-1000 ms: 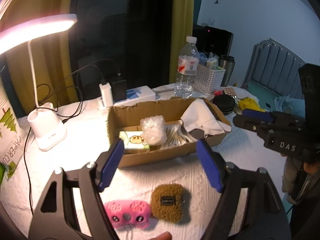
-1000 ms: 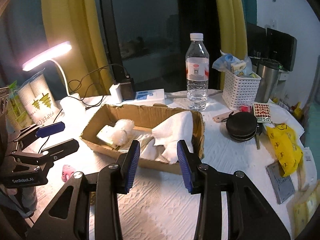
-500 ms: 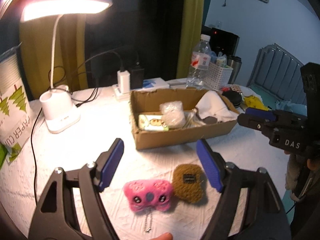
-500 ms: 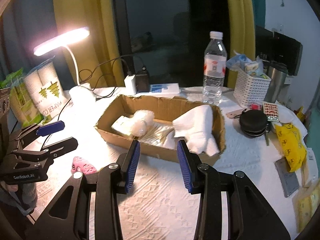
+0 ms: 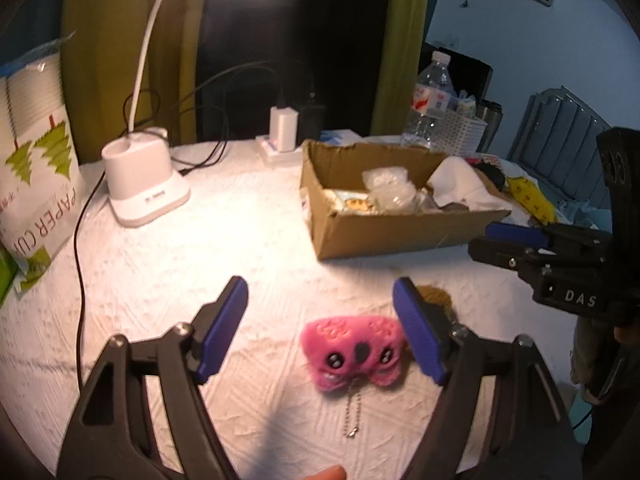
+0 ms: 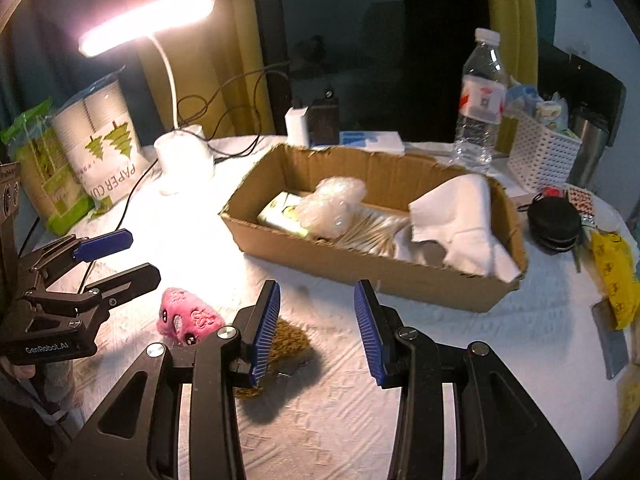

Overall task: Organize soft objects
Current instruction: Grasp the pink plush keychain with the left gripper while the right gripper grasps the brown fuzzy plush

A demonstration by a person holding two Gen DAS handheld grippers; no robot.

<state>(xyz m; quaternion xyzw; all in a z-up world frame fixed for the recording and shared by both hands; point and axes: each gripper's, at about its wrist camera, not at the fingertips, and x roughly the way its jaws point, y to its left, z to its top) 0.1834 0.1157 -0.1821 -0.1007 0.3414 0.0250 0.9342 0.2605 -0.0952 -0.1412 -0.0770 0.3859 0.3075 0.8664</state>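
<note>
Pink plush [image 5: 354, 350] lies on the tabletop [image 5: 240, 240] between the open, empty left tongs [image 5: 320, 320]; right tongs [image 6: 316, 328], parted and empty, hover beside the brown plush [image 6: 290, 340], likely bound for the cardboard box [image 6: 360, 268] beyond.

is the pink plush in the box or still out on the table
Out. The pink plush lies on the white table cover, in front of the cardboard box, beside the brown plush, between the left gripper's open jaws, untouched.
</note>
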